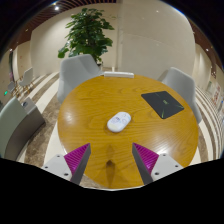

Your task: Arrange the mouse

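Observation:
A white computer mouse (119,121) lies near the middle of the round wooden table (90,110). A dark square mouse pad (161,101) sits on the table to the right of the mouse and a little farther off. My gripper (112,160) hovers over the table's near edge, open, with nothing between its two magenta-padded fingers (77,157). The mouse lies well beyond the fingertips, roughly in line with the gap between them.
Grey chairs stand round the table: one at the back left (78,70), one at the right (180,83), one at the near left (17,125). A large potted plant (87,33) stands behind the back chair.

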